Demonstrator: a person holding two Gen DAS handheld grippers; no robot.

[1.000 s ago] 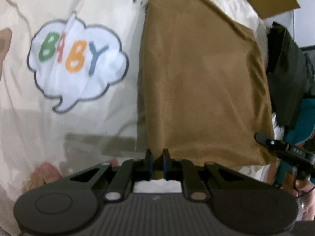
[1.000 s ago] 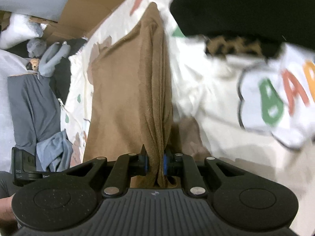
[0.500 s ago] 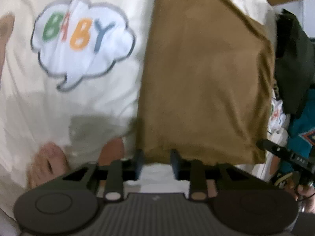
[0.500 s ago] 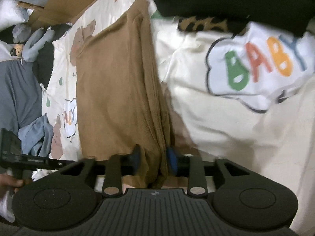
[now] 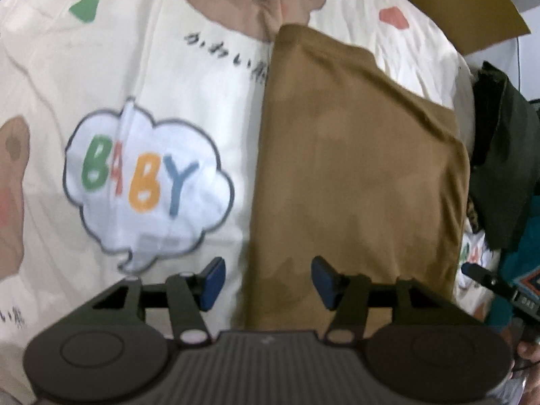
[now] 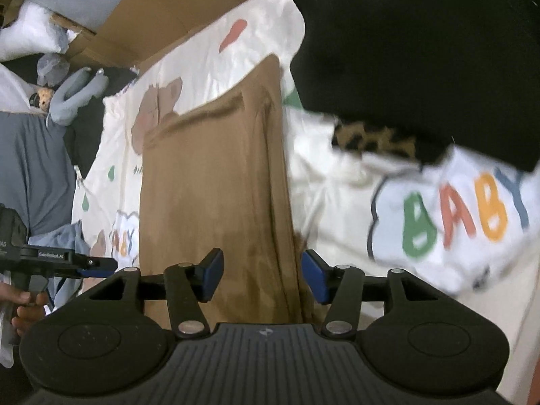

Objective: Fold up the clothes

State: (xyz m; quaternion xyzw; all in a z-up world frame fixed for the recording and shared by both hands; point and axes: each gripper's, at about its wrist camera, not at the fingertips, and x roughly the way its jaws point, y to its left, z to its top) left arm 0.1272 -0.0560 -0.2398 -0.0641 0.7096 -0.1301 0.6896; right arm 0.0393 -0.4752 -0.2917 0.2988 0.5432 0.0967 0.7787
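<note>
**Brown cloth lying folded, both grippers open**

Left wrist: left gripper (image 5: 265,281) hovering, jaws spread wide, gripping nothing, over near edge of folded brown fleece garment (image 5: 357,175) lying on cream bear-print bedsheet (image 5: 141,77).

Right wrist: right gripper (image 6: 261,276) hanging wide apart, empty, over the garment's (image 6: 212,182) near edge.

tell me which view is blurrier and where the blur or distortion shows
Right wrist view: the white BABY speech-bubble print is motion-smeared, while the folded brown fabric garment stays fairly sharp. Left wrist view: softer overall, fisheye bending the edges, with a shadow under the open left claw.
</note>
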